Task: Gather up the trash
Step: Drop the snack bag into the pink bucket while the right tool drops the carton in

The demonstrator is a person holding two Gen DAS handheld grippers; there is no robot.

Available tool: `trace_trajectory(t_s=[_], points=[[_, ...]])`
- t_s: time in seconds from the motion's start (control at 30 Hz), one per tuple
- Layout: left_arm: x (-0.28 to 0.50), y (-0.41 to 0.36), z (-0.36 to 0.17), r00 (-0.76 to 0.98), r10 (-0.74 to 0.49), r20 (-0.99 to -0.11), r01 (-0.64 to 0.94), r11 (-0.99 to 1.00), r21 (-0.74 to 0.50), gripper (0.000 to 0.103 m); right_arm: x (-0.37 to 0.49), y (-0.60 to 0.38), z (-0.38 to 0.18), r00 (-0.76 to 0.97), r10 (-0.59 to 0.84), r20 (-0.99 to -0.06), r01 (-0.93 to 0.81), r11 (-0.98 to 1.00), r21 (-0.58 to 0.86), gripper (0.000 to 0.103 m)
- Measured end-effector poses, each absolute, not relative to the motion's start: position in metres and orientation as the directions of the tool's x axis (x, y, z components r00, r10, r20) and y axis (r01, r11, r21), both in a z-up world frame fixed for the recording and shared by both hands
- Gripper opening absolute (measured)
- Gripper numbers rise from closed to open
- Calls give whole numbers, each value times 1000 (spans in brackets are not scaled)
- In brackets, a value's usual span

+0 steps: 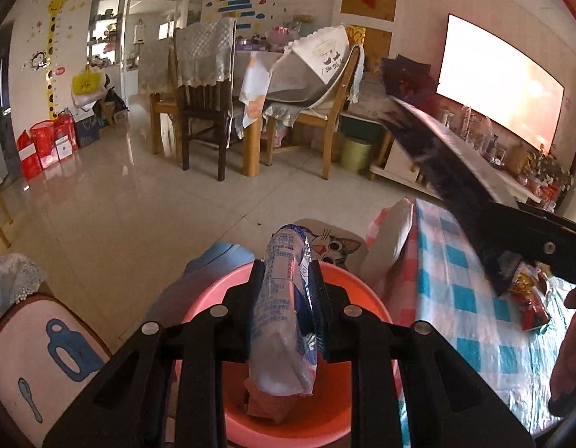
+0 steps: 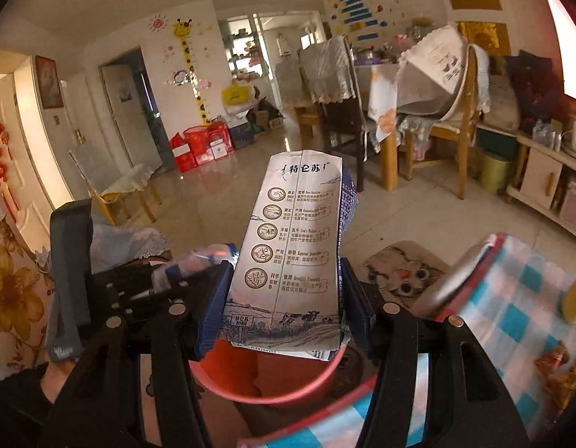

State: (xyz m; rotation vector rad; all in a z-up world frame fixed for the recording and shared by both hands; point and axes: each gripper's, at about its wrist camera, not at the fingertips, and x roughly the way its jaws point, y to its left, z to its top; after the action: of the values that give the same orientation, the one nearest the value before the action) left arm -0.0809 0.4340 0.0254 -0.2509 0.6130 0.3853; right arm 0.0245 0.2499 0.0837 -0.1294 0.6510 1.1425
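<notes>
My left gripper is shut on a clear plastic wrapper with blue print, held over a red-pink basin. Crumpled reddish trash lies in the basin. My right gripper is shut on a flattened milk carton with blue and white print, held above the same basin. The right gripper and its carton show as a dark blur in the left wrist view. The left gripper and its wrapper show at the left of the right wrist view.
A table with a blue, pink and white checked cloth is at the right, with red snack wrappers on it. A cat-print stool stands beyond the basin. Chairs, a dining table and a green bin stand farther off.
</notes>
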Motion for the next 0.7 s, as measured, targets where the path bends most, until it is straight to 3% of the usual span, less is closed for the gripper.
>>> trace_trajectory(t_s=[0.6, 0.7], points=[[-74, 459, -14, 716, 282, -638, -457, 880, -125, 26, 25, 302, 27, 153, 776, -611, -869, 400, 290, 58], [-71, 462, -18, 706, 283, -649, -466, 876, -125, 28, 27, 307, 21, 160, 763, -626, -869, 410, 278, 63]])
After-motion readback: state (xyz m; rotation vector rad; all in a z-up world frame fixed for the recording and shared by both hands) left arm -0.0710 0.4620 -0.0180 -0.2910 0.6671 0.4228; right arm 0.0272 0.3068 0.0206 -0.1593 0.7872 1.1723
